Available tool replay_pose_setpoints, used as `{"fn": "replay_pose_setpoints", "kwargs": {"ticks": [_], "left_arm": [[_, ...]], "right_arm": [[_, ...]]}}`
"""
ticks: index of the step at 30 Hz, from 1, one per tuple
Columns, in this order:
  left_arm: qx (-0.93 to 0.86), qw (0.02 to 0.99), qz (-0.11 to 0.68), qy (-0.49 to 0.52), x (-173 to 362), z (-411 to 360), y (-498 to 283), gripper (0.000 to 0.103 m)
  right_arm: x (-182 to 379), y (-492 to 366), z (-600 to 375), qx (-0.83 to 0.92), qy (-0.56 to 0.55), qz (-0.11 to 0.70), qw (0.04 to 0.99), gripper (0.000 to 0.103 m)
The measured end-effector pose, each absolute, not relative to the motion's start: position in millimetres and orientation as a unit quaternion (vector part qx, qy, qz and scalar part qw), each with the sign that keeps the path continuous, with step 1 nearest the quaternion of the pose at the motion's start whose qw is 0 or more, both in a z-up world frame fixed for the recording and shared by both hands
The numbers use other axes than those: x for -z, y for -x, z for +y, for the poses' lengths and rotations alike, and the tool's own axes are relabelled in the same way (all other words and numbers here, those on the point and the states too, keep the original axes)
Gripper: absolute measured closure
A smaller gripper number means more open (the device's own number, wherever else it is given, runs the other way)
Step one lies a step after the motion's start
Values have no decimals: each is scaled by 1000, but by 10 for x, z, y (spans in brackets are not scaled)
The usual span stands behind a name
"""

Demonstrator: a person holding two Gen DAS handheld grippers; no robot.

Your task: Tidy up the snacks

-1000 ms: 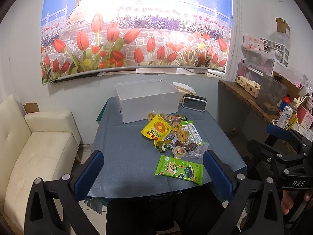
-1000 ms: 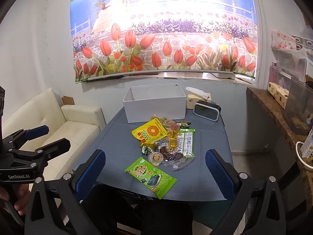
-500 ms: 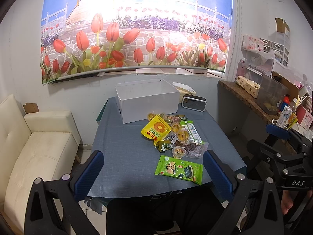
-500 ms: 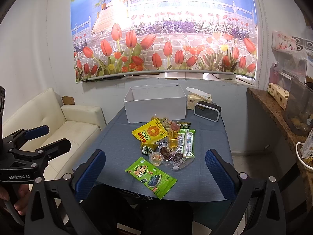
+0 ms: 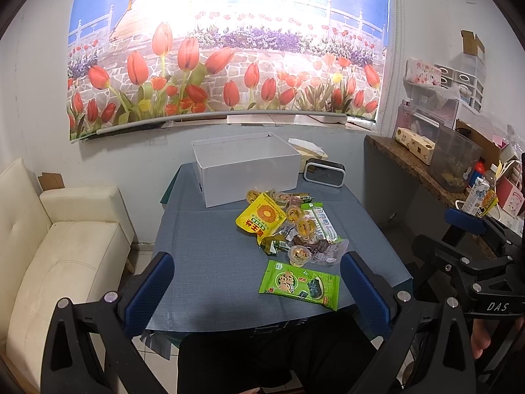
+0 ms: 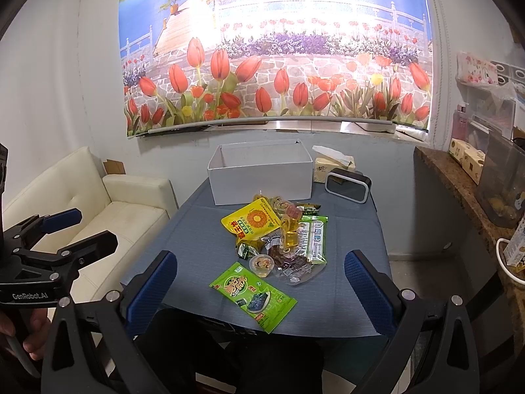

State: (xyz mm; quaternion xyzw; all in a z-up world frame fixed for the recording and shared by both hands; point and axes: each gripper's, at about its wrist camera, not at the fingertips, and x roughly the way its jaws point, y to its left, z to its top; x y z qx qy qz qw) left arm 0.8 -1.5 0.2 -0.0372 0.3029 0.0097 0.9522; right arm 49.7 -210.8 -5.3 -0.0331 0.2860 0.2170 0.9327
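So both tongs were spread wide w/ nothing between them: left tongs point(image 5: 256, 282) and right tongs point(image 6: 259, 279) hovered above the near edge of the bench point(image 5: 203, 262), neither touching a snack. The snacks lay in one loose heap mid-bench, in front of the white box point(image 5: 246, 167), which stood open-topped at the far end and looked empty as far as I could see. Nearest me, apart from the heap, lay the green seaweed pack point(image 6: 252, 295), flat. Just behind it sat a small jelly cup point(image 6: 261, 264), then the yellow sunflower-seed bag point(image 6: 251, 221) overlapping more cups and a clear-wrapped pack point(image 6: 313, 238). My read: step in hand was the first pick, and the green pack was the obvious one, since it was closest and clear of the rest. A flat pouch gives little to bite, so I'd come in low at a short edge, pinch the seal strip, not the middle, and lift before swinging to the box. Pads approx level w/ the bench, or one would scrape the cloth. Risk: nudging the cup beside it.
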Motion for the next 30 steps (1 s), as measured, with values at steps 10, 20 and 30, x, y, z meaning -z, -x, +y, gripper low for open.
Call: {"fn": "replay_pose_setpoints", "kwargs": {"ticks": [10, 20, 30], "left_arm": [[-9, 952, 302, 39, -9, -19, -18, 0], [-7, 952, 303, 38, -2, -28, -17, 0], [0, 952, 303, 44, 63, 29, -58, 0]], "right_arm": [[56, -504, -2110, -218, 32, 286, 932, 0], [84, -500, -2104, -221, 36, 291, 930, 0], [368, -755, -1994, -275, 82, 289, 913, 0]]}}
